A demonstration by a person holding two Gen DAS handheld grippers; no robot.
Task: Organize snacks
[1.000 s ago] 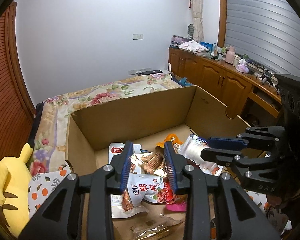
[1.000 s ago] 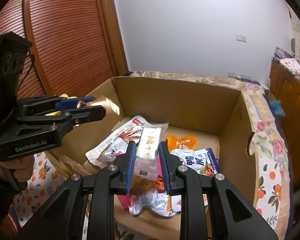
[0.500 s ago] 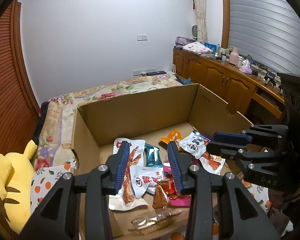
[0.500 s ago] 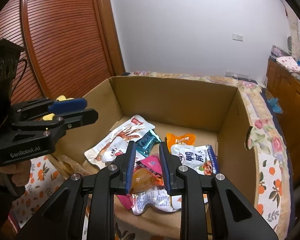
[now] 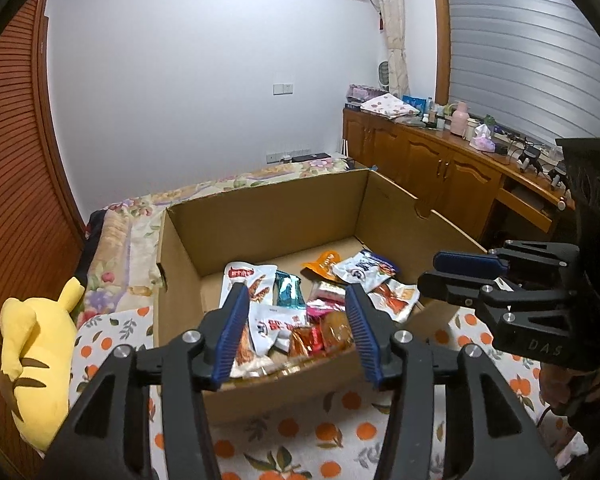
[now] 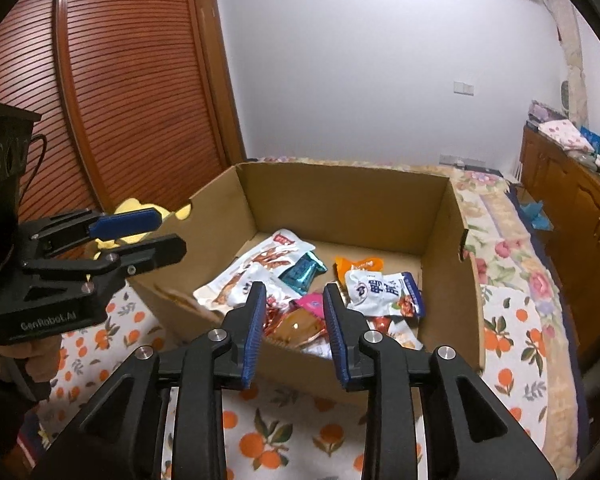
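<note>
A brown cardboard box (image 5: 260,204) (image 6: 340,166) stands open on the bed with several snack packets on its floor. Among them are a white packet with a red label (image 5: 242,276), a teal packet (image 5: 288,292) (image 6: 302,272), an orange packet (image 5: 326,262) (image 6: 358,266) and a white-and-blue packet (image 5: 364,270) (image 6: 384,292). My left gripper (image 5: 294,300) hovers over the box's near wall, its jaws opening with nothing between them. My right gripper (image 6: 294,292) hangs beside it, jaws also opening and empty. Each shows side-on in the other view: right gripper (image 5: 440,272), left gripper (image 6: 160,232).
A yellow plush toy (image 5: 36,340) lies left of the box. An orange-print bedspread (image 5: 300,432) covers the near bed. Wooden cabinets (image 5: 440,168) with clutter on top run along the right wall. A slatted wooden door (image 6: 120,80) stands on the left.
Both grippers have let go of their packets, which now lie in the box. Both have drawn back toward the box's near wall, and their jaws stand wider.
</note>
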